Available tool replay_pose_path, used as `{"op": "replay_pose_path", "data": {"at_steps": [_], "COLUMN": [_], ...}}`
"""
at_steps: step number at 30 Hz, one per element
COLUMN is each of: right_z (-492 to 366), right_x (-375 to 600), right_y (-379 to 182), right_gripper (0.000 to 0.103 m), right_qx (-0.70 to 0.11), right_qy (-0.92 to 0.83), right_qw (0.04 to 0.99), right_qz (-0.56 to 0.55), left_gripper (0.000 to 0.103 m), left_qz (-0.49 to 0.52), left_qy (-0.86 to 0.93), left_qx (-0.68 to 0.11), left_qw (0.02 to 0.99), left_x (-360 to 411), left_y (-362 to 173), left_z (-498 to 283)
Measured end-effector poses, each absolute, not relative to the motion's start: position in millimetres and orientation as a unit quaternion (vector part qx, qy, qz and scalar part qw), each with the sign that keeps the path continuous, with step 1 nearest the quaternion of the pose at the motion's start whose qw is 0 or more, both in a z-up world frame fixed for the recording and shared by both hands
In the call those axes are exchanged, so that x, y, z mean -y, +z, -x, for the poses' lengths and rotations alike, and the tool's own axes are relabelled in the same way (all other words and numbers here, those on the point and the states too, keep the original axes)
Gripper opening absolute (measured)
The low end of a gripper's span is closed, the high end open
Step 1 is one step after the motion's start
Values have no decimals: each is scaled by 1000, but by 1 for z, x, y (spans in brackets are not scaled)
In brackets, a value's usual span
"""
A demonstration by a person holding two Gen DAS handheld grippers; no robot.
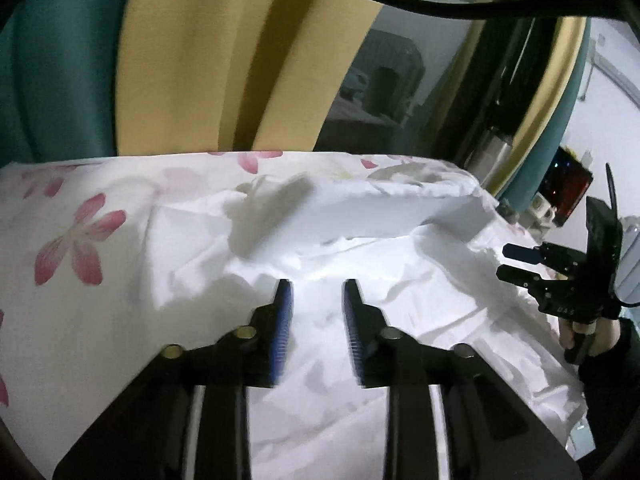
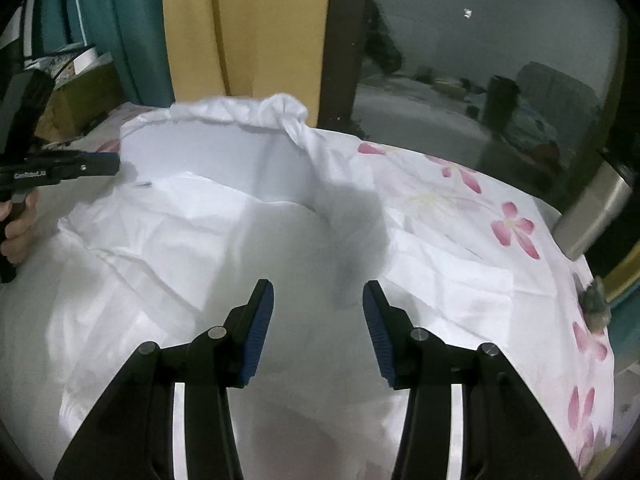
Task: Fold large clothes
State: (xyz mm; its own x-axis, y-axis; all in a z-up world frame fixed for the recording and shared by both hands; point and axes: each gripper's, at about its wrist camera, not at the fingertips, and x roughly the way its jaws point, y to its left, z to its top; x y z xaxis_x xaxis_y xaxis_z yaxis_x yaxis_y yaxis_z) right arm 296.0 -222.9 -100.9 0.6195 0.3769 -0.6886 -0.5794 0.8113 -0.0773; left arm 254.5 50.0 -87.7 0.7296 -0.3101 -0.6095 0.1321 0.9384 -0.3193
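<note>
A large white garment (image 1: 360,272) lies crumpled on a table covered by a white cloth with pink flowers (image 1: 76,240). Its far edge is raised and bunched (image 2: 256,110). My left gripper (image 1: 316,292) hovers open and empty just above the garment's middle. My right gripper (image 2: 318,292) is open and empty above the garment's near part. The right gripper also shows at the right edge of the left wrist view (image 1: 508,262), jaws apart. The left gripper shows at the left edge of the right wrist view (image 2: 108,164), beside the garment's left edge.
Yellow and teal curtains (image 1: 192,52) hang behind the table. A dark glass door (image 2: 480,60) stands at the back right. A cardboard box with clutter (image 2: 76,88) sits at the far left. A metal bin (image 2: 596,208) stands to the right of the table.
</note>
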Motion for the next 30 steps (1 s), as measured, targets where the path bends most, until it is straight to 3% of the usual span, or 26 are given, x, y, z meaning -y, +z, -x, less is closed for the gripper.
{"op": "replay_pose_path", "data": {"at_steps": [1, 5, 8, 12, 18, 27, 30], "right_z": [-293, -286, -296, -329, -388, -409, -387], "right_x": [225, 227, 223, 209, 167, 164, 176], "right_y": [-99, -89, -68, -42, -19, -70, -77], "right_gripper": [47, 47, 47, 47, 47, 47, 55], "right_qx": [-343, -327, -291, -273, -268, -365, -374], "right_qy": [266, 263, 263, 270, 268, 271, 274], "right_qw": [890, 897, 912, 920, 923, 889, 885], "right_qz": [142, 137, 119, 75, 60, 55, 45], "left_gripper": [51, 55, 64, 64, 64, 64, 64], "left_qz": [134, 186, 253, 304, 293, 265, 255], "left_qy": [-119, -91, -59, -56, -46, -81, -89], "left_qx": [-342, -333, -322, -314, -319, -396, -414], "left_qw": [922, 920, 910, 898, 900, 875, 870], "left_x": [-54, -75, -89, -89, -83, -59, -49], "left_y": [-87, -81, -76, -65, -48, -78, -90], "left_z": [-252, -251, -258, -278, -326, -353, -344]}}
